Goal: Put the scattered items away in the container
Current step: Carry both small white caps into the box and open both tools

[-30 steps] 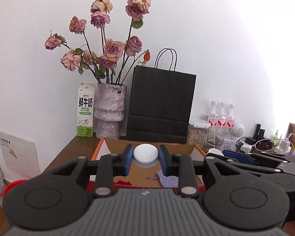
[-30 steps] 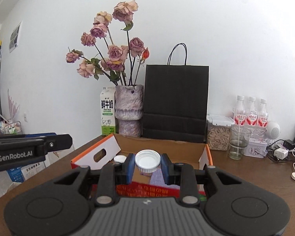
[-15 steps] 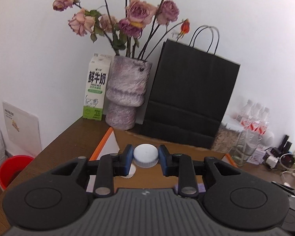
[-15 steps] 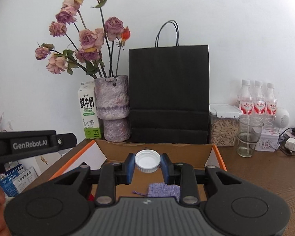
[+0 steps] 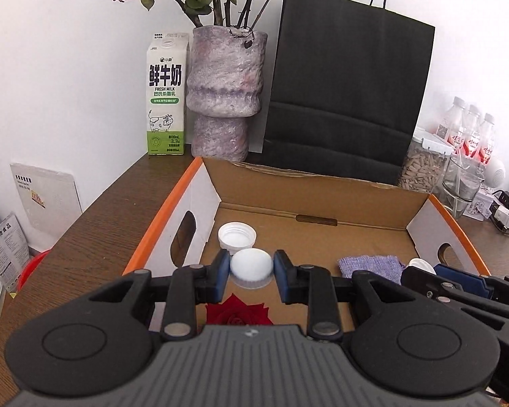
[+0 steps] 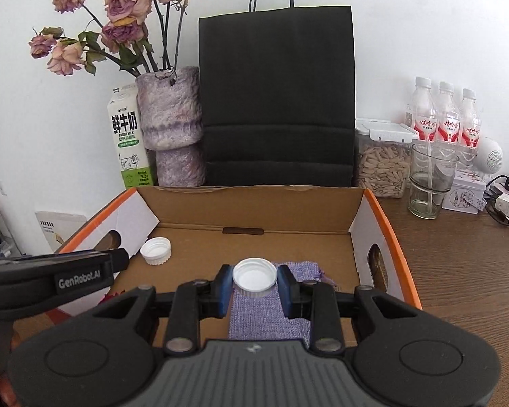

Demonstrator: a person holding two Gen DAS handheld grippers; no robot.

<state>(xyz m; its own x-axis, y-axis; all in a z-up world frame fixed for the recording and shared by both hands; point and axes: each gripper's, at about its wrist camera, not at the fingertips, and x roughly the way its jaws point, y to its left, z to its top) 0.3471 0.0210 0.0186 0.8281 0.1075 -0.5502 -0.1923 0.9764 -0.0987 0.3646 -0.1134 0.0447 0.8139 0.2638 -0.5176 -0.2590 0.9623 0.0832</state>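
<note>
An open cardboard box with orange edges (image 5: 173, 210) (image 6: 387, 224) stands on the wooden table. My left gripper (image 5: 251, 269) is shut on a white cap (image 5: 251, 264), closed side up, over the box's left part. My right gripper (image 6: 254, 279) is shut on a white cap (image 6: 254, 275), open side up, over a purple cloth pouch (image 6: 264, 312) (image 5: 370, 265) in the box. Another white cap (image 5: 237, 237) (image 6: 156, 250) lies in the box at the left. A red rose head (image 5: 237, 313) lies under my left gripper.
Behind the box stand a milk carton (image 5: 166, 95), a stone vase of dried roses (image 5: 225, 95) and a black paper bag (image 6: 276, 101). To the right are a seed jar (image 6: 381, 159), a glass (image 6: 429, 186), bottles (image 6: 444, 115) and chargers (image 6: 507, 205).
Both grippers have moved forward and tipped down over the box, each still holding its cap. The box floor and the loose cap now show fully.
</note>
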